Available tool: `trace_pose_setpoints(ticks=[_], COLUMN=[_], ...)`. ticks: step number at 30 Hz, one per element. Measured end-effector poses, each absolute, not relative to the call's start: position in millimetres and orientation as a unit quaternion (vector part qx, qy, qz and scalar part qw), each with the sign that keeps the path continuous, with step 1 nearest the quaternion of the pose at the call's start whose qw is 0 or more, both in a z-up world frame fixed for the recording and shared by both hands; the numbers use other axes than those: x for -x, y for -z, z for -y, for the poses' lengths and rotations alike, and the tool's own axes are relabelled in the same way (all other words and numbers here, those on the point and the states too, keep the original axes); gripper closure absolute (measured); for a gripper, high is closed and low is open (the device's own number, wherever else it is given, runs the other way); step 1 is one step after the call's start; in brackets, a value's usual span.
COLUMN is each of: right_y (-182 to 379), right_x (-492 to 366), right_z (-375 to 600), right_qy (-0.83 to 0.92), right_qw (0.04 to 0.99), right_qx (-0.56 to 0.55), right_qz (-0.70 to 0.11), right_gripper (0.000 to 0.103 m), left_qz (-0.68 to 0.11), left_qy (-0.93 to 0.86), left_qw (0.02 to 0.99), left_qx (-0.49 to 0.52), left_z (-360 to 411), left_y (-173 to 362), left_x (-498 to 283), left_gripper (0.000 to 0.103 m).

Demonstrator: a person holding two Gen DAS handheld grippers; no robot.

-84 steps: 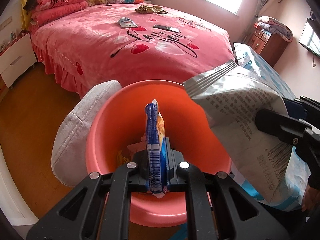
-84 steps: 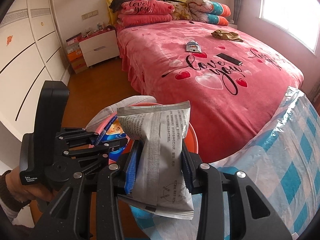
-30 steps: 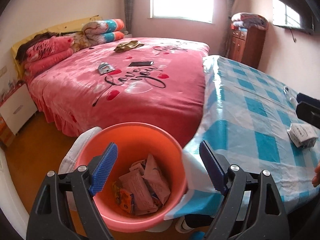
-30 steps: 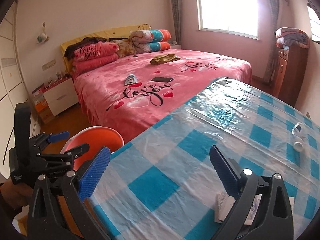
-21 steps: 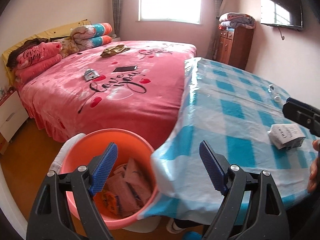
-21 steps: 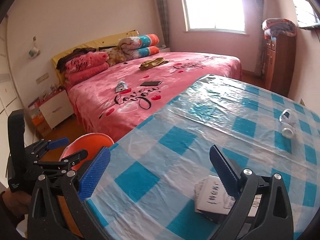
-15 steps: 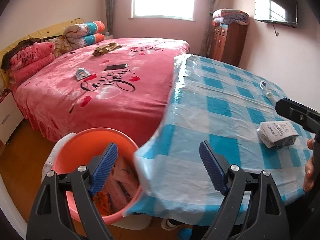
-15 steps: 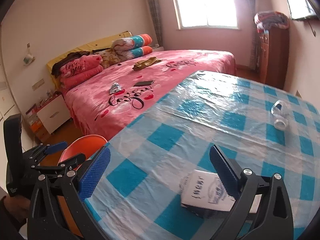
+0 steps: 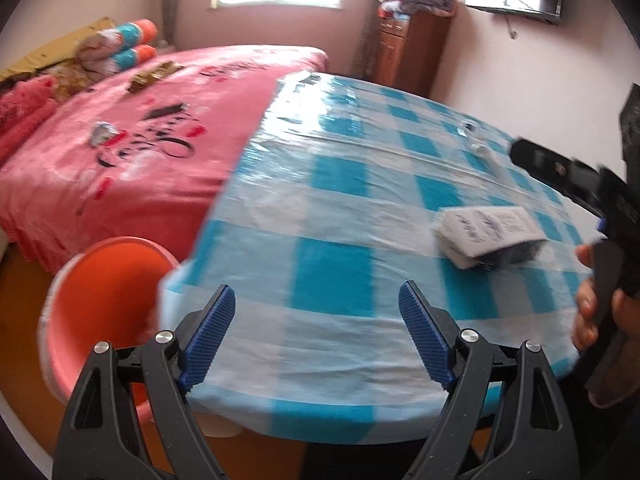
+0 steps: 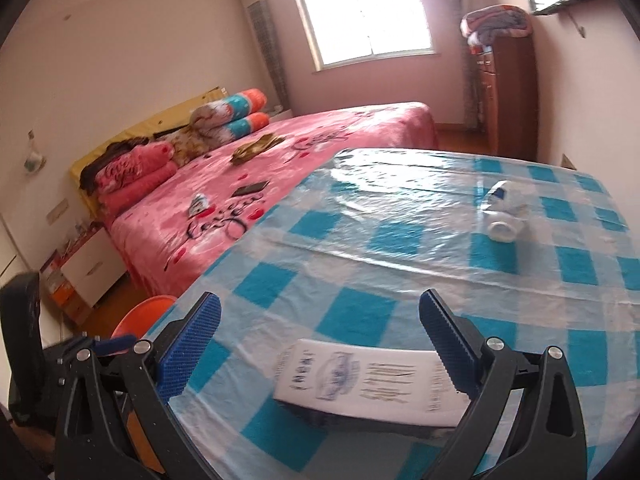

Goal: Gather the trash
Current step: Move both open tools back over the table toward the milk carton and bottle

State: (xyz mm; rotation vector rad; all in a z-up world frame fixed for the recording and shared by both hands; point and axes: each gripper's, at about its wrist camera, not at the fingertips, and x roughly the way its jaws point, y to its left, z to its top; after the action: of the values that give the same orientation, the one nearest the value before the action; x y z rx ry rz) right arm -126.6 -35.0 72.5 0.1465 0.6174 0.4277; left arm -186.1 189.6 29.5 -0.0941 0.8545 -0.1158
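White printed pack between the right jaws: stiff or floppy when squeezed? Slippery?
The flat white printed pack looks thin and bowed, so it probably flexes under a squeeze. It seems light for its size. It lies on the glossy plastic-covered blue checked tablecloth, so a nudge may slide it.

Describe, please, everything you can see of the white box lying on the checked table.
The white box is a flat, rectangular carton, seemingly cardboard, with dark print on its top face and a darker underside. It lies flat and closed on the blue-and-white checked tablecloth, between the open fingers of the right gripper, untouched. The print is too blurred to read.
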Motion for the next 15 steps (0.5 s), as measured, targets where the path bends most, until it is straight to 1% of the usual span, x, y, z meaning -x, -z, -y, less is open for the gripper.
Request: trace_pose_setpoints(ticks=[6, 9, 15], right_y=[-70, -65, -55], right_x=[115, 107, 97], right_z=[81, 104, 142], right_qy=[-0.181, -0.156, -0.125], right_qw=[0.932, 0.933, 0.929], right_qx=[-0.114, -0.129, -0.163], right_qz=[-0.293, -0.299, -0.307], right_gripper=[0.005, 0.005, 0.005], left_qz=[-0.427, -0.441, -0.456], left_qy=[0.108, 0.156, 0.218], left_qw=[0.894, 0.875, 0.853], left_qx=[0.081, 0.127, 0.131], left_z=[-162, -146, -104], left_y=[-28, -27, -27], left_x=[185, 183, 179], left_gripper=[0.019, 0.019, 0.019])
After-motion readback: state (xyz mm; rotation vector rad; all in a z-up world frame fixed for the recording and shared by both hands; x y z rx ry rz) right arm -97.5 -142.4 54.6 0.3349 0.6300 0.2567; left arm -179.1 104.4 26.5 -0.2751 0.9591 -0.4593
